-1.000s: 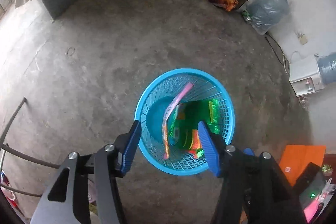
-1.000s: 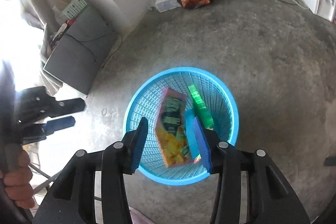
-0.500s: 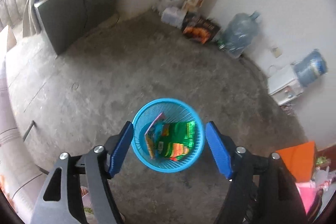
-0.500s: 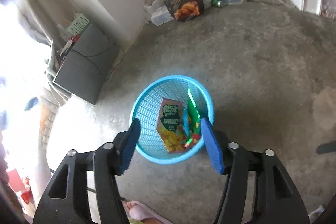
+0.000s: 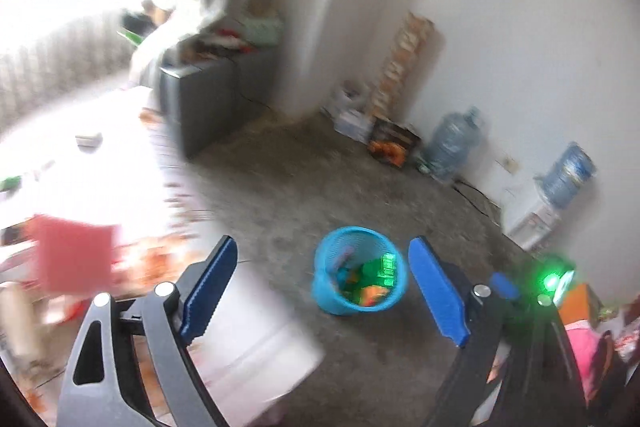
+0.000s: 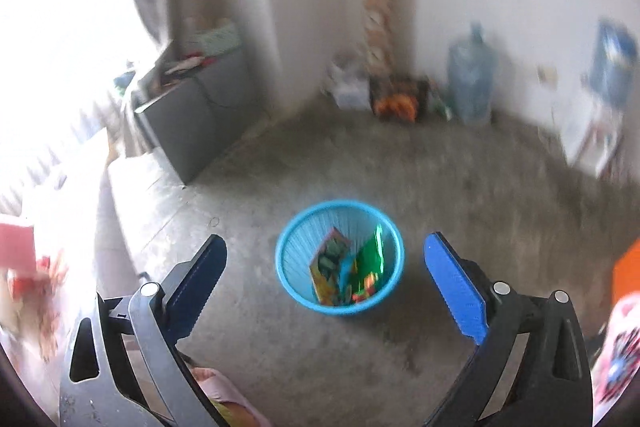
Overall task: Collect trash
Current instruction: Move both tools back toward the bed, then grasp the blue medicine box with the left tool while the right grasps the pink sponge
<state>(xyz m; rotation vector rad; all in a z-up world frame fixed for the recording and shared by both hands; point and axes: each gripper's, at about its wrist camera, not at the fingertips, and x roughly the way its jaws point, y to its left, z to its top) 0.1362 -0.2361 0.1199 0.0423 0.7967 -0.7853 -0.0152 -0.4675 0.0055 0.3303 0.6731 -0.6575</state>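
Far left, in the right wrist view: blown-out white glare, a blurred red flat shape [image 6: 16,247] at the edge. Next, a grey boxy cabinet [image 6: 192,115], matte, with clutter heaped on top, set against a pale plastered wall. Underfoot, rough mottled grey concrete floor [image 6: 460,187].

Centre: round blue plastic basket [image 6: 339,257], ribbed lattice wall, upright on the concrete. Inside, crinkled snack wrappers [image 6: 332,267] standing on edge, one orange and yellow, one glossy green.

Right gripper [image 6: 326,287]: ridged blue pads flared as wide as can be, jaws just been opening, nothing between them, basket seen through the gap and well apart below.

Against the far wall: tall patterned column of cartons [image 6: 376,11], dark printed bag [image 6: 396,95], clear rounded water jug [image 6: 470,79].

Left wrist view, much smeared: left gripper [image 5: 324,291] likewise spread broad, jaws just been opening, empty, black linkage with round rivets. Same blue basket [image 5: 358,271] framed between the pads, well beyond them. At right, a green glow [image 5: 552,281], an orange flat slab [image 5: 576,307].
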